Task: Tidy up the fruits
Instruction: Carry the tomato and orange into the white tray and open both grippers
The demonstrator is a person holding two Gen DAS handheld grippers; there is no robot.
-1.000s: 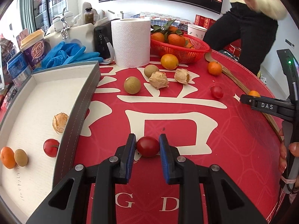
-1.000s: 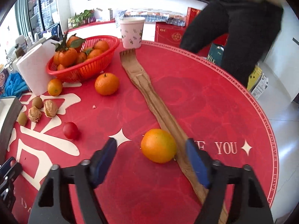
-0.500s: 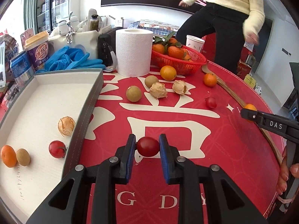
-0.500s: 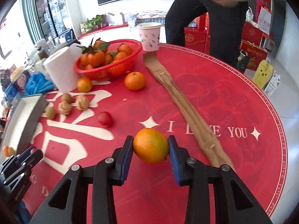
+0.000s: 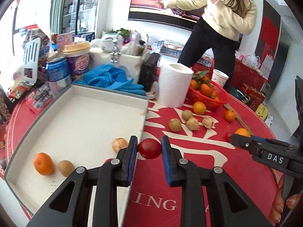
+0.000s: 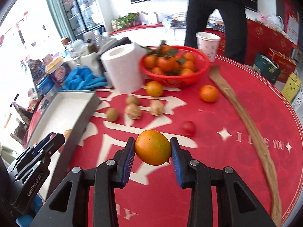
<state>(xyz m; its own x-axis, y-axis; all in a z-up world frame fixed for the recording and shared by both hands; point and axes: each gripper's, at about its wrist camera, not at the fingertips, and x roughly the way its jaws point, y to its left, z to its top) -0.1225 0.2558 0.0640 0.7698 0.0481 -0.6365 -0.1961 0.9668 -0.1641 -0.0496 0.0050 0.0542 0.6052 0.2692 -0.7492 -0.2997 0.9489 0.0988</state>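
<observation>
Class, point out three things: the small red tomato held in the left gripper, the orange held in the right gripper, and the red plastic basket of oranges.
small red tomato [image 5: 150, 148], left wrist view, its front.
orange [image 6: 153, 147], right wrist view, its front.
red plastic basket [image 6: 176, 80], right wrist view, its front wall.

Red fruit [image 5: 108, 160] in tray mostly hidden behind left hand-held gripper [image 5: 149, 148]

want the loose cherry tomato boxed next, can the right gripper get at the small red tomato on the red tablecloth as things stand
Probably not yet: the right gripper is shut on a round orange citrus fruit, so its jaws are full. The small red tomato itself lies in the open on the red tablecloth, nothing over it.
</observation>
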